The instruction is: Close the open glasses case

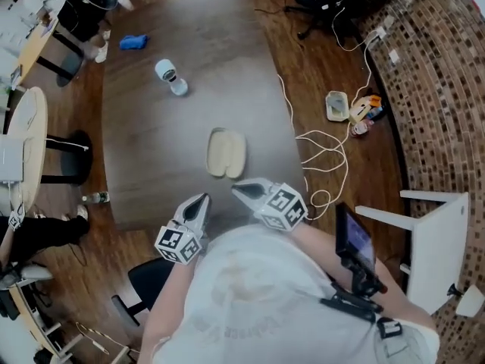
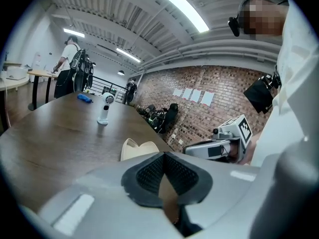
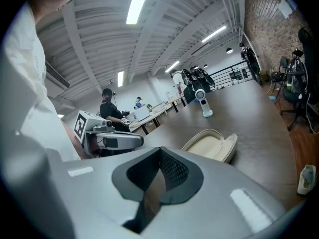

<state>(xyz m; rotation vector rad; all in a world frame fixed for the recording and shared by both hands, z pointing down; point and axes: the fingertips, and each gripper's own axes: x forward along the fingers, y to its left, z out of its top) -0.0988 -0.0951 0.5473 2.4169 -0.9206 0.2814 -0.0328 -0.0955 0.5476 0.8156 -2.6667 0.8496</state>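
The glasses case point(image 1: 226, 154) is cream coloured and lies open on the brown table point(image 1: 151, 150), both halves facing up. It shows ahead of each gripper, in the left gripper view point(image 2: 139, 148) and in the right gripper view point(image 3: 212, 144). My left gripper point(image 1: 203, 199) hovers at the table's near edge, a short way from the case, with its jaws shut on nothing point(image 2: 164, 155). My right gripper point(image 1: 236, 190) is beside it, slightly closer to the case, also shut and empty point(image 3: 160, 151). Neither touches the case.
A white handheld device point(image 1: 171, 76) stands further back on the table, and a blue object point(image 1: 133, 42) lies near the far left corner. White cables point(image 1: 326, 150) and a food container point(image 1: 337, 105) lie on the floor at right. A white chair point(image 1: 436, 241) stands at right.
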